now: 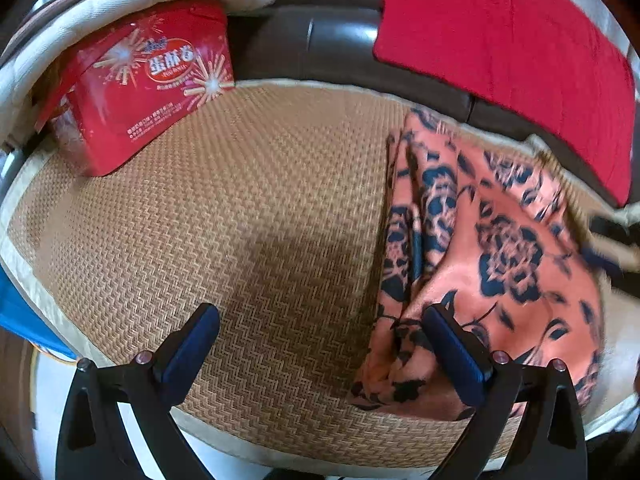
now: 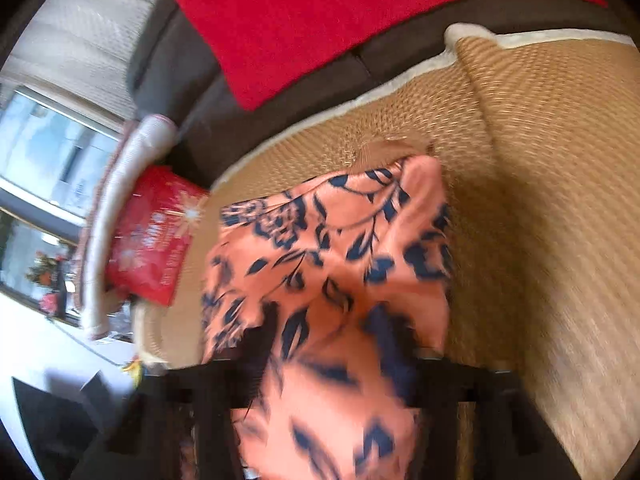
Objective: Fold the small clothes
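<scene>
Woven tan matting (image 1: 240,208) fills the left wrist view. The left gripper (image 1: 320,316) hangs over it, jaws spread wide with nothing between them; its right finger (image 1: 456,356) overlaps the edge of the orange floral garment (image 1: 492,248), which lies bunched from three to five o'clock. A red tin (image 1: 148,88) sits at ten o'clock, a red cushion (image 1: 512,48) at one o'clock.

In the blurred right wrist view, the garment (image 2: 332,264) spreads from centre to six o'clock, draped between the parted jaws of the right gripper (image 2: 332,340); whether the pads press it cannot be told. The tin (image 2: 152,240) lies at nine o'clock.
</scene>
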A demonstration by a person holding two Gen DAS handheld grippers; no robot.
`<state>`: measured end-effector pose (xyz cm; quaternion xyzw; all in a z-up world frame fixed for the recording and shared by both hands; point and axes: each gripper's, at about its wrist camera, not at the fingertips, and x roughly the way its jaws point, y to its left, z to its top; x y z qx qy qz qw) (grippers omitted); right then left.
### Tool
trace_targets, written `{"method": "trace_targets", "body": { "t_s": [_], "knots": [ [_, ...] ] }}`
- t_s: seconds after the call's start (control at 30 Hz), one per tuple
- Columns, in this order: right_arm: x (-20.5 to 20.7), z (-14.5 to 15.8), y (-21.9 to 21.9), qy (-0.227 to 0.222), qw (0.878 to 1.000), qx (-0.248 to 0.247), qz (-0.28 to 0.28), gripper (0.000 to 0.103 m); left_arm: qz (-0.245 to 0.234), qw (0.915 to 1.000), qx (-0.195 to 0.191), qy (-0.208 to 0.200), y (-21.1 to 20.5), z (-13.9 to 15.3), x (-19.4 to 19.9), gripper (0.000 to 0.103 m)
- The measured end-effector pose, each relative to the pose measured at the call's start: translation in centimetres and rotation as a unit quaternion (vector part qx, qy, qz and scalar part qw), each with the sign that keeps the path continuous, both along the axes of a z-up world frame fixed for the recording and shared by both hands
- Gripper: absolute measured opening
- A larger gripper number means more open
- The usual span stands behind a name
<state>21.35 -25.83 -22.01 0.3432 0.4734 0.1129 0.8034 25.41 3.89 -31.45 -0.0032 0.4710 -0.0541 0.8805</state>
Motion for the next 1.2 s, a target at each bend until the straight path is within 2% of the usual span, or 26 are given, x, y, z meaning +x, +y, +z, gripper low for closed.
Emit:
{"method": "trace_targets", "body": {
  "t_s": [0.13, 0.2, 0.23, 0.3, 0.37, 0.47, 0.57, 0.63, 0.67, 0.77, 0.83, 0.93, 1.03, 1.2],
  "knots": [
    [-4.9, 1.1, -0.4, -0.035, 0.999, 0.02, 0.018, 0.068, 0.006, 0.9988, -0.031, -0.038, 0.4, 1.4, -0.4, 0.102],
    [-5.9, 0.3, 0.1, -0.029, 0.999, 0.03, 0.034, 0.068, 0.004, 0.9992, -0.025, -0.03, -0.1, 1.0, -0.3, 0.102],
    [-6.2, -0.4, 0.6, -0.022, 0.999, 0.02, 0.043, 0.068, 0.002, 0.9998, -0.01, -0.018, -0.6, 0.5, -0.1, 0.102],
    [-6.4, -1.8, 1.3, -0.008, 0.998, -0.03, 0.05, 0.068, -0.009, 0.9994, 0.034, -0.002, -2.1, -0.8, 0.0, 0.102],
    [-6.2, -3.2, 1.3, 0.018, 0.998, -0.031, 0.051, 0.068, -0.013, 0.9971, 0.072, -0.023, -3.2, -0.8, -0.5, 0.102],
    [-6.9, -1.4, 0.8, -0.024, 0.997, -0.056, 0.04, 0.066, -0.024, 0.9912, 0.119, -0.052, -4.3, -0.7, -1.1, 0.102],
    [-8.1, 2.7, 0.9, -0.118, 0.986, -0.111, 0.029, 0.066, -0.026, 0.9879, 0.139, -0.063, -4.9, -0.8, -1.3, 0.102],
    [-8.7, 4.5, 1.0, -0.173, 0.977, -0.119, 0.032, 0.066, -0.028, 0.9864, 0.148, -0.066, -5.2, -0.8, -1.4, 0.102],
    [-8.6, 4.6, 1.1, -0.176, 0.977, -0.115, 0.037, 0.066, -0.028, 0.9856, 0.152, -0.068, -5.4, -0.8, -1.5, 0.102],
    [-7.0, 2.8, 1.8, -0.134, 0.985, -0.085, 0.065, 0.055, -0.031, 0.9844, 0.157, -0.072, -5.3, -0.9, -1.5, 0.102],
    [-5.9, 0.8, 2.4, -0.093, 0.989, -0.09, 0.074, 0.054, -0.033, 0.9841, 0.158, -0.074, -5.5, -0.9, -1.5, 0.102],
    [-5.4, 0.7, 2.4, -0.09, 0.989, -0.086, 0.077, 0.053, -0.036, 0.9829, 0.163, -0.079, -5.6, -0.7, -1.7, 0.102],
    [-5.3, 0.9, 1.3, -0.087, 0.992, -0.063, 0.068, 0.051, -0.036, 0.983, 0.162, -0.08, -5.6, -0.6, -1.9, 0.102],
    [-6.2, 2.2, 0.2, -0.118, 0.99, -0.047, 0.056, 0.053, -0.035, 0.9832, 0.161, -0.079, -5.6, -0.6, -1.8, 0.102]
  ]
}}
